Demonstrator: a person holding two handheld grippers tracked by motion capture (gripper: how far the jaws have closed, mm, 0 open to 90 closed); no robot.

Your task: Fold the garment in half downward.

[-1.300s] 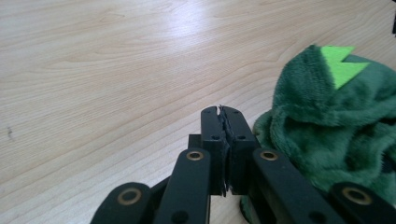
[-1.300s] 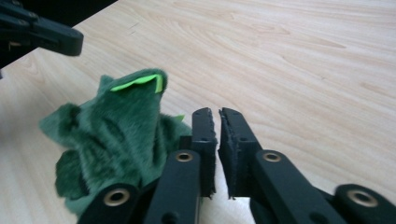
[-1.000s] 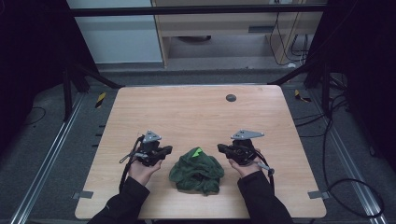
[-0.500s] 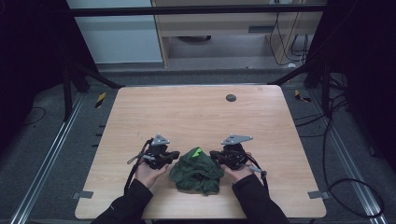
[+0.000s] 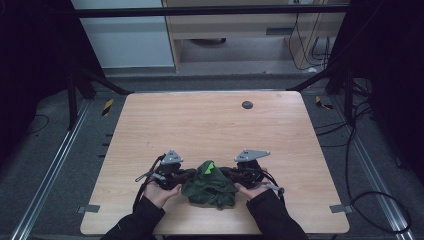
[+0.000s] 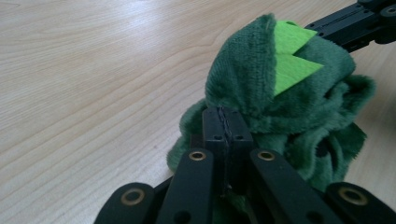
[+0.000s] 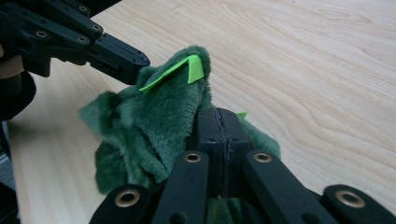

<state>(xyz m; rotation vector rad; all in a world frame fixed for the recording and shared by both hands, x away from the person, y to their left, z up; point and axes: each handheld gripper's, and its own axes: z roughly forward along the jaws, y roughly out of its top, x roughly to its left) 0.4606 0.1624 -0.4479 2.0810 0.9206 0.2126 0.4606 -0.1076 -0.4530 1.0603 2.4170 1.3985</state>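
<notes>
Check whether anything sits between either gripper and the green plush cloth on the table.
Nothing visible does. The left gripper and right gripper both meet the green plush cloth from opposite sides, with their fingers pressed together at its fuzzy edge. The table around it is bare apart from a small dark disc far off.

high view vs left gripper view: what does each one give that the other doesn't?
High view alone: both forearms, the person's left hand, the grey plates, the dark disc at the table's far edge, the floor rails. Left gripper view alone: the left gripper with jaws shut together, tips against the plush, and its pile texture. Shared: the green plush garment with its bright green felt spikes, the right gripper, the wooden tabletop.
</notes>
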